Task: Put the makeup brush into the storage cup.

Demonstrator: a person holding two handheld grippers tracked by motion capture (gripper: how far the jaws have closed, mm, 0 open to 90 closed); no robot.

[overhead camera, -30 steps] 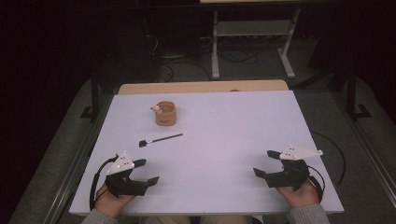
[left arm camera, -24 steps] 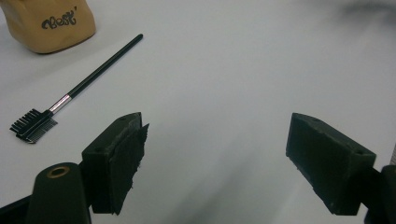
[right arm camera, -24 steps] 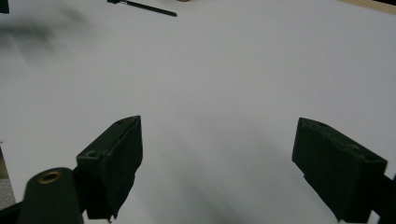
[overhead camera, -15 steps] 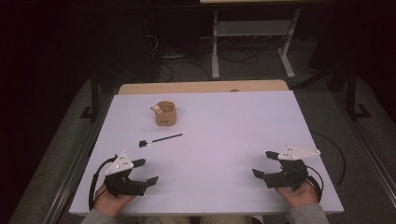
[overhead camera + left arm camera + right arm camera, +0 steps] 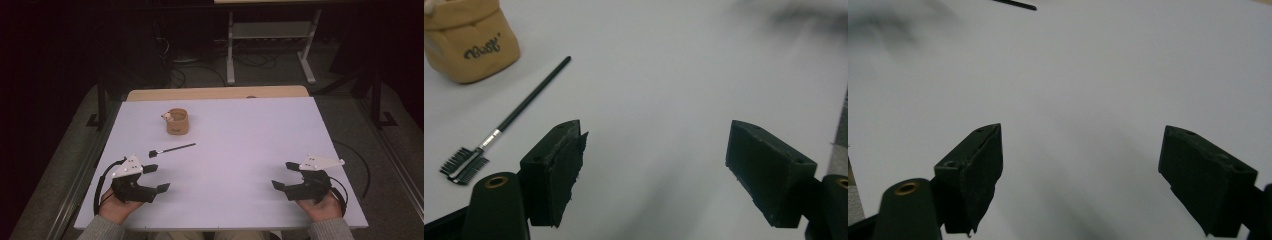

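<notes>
A small tan fabric pouch (image 5: pixel 176 121) stands upright on the white table (image 5: pixel 240 135), left of centre toward the back; in the left gripper view the pouch (image 5: pixel 466 42) has dark lettering on its side. A thin black brush (image 5: pixel 171 149) with a comb head lies flat in front of it, and the brush (image 5: pixel 504 122) sits just left of my left jaws. My left gripper (image 5: pixel 156 178) rests near the front left edge, open and empty. My right gripper (image 5: pixel 285 175) rests near the front right edge, open and empty; the brush handle tip (image 5: pixel 1015 4) shows far off.
A wooden strip (image 5: pixel 215 93) runs along the table's far edge. Beyond it stand a metal stand (image 5: pixel 270 35) and cables on a dark floor. Bare white tabletop (image 5: pixel 1088 85) lies between and ahead of both grippers.
The right gripper has shifted slightly left and toward the front edge. The left gripper, pouch and brush have not moved.
</notes>
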